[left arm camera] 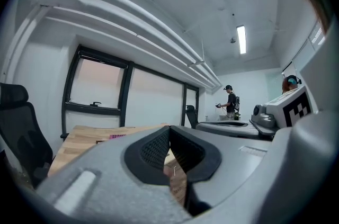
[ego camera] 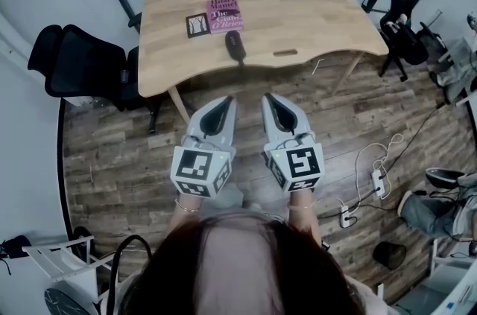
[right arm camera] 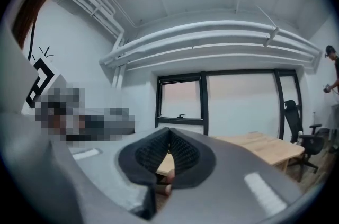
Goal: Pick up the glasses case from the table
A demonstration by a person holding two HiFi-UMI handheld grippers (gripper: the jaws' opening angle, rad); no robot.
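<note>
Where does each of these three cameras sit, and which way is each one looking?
Head view: on the person's head, looking steeply down at the table and glasses case; hair, left claw and right claw show.
Left gripper view: on the left claw, looking level along its shut jaws toward the table; the right claw shows at right.
Right gripper view: on the right claw, level along its shut jaws toward table and window.
Shared: all three see the table.
</note>
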